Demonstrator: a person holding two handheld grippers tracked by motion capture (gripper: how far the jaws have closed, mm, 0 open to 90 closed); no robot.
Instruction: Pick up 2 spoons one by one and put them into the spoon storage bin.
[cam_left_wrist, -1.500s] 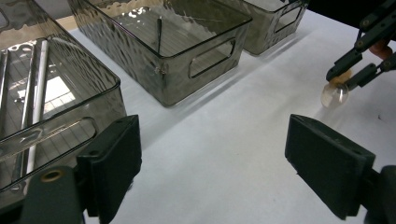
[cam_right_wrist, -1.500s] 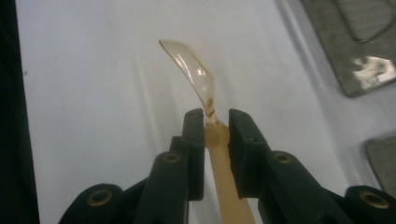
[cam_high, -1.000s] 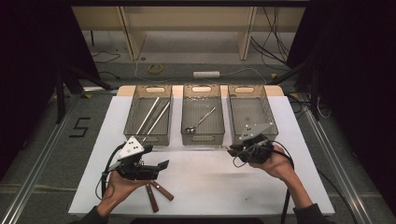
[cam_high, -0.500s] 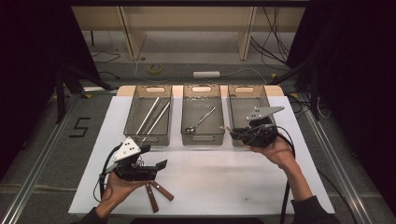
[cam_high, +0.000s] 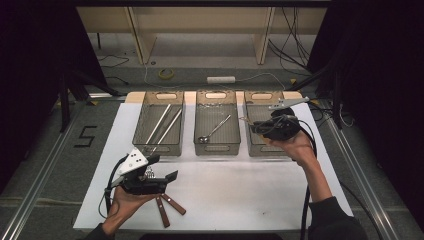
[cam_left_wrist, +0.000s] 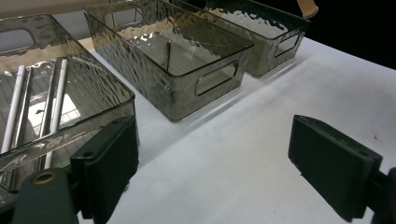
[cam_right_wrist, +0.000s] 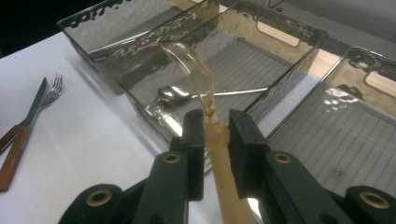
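Three smoked, see-through bins are set side by side at the far edge of the white counter (cam_high: 250, 195). A spoon (cam_right_wrist: 219, 140) with a pale wooden handle and a clear, glassy bowl is grasped by the right gripper (cam_right_wrist: 215, 135), its jaws clamped on the handle just below the bowl; in the right gripper view the bowl is seen raised in front of the middle bin (cam_right_wrist: 289, 60). In the high view the right gripper (cam_high: 255, 127) is held above the right-hand bin (cam_high: 260, 150), close to its inner wall. A metal spoon (cam_high: 215, 129) is seen lying slantwise in the middle bin (cam_high: 216, 149), and long metal rods (cam_high: 165, 125) are seen lying in the left bin (cam_high: 157, 149). The left gripper (cam_high: 167, 176) is held low over the near left part of the counter, its jaws spread wide with nothing between them; in the left gripper view only bare counter lies between the pads. A wooden-handled knife (cam_high: 161, 216) and a wooden-handled fork (cam_high: 176, 205) are seen lying on the counter just beside the left hand (cam_high: 125, 207).
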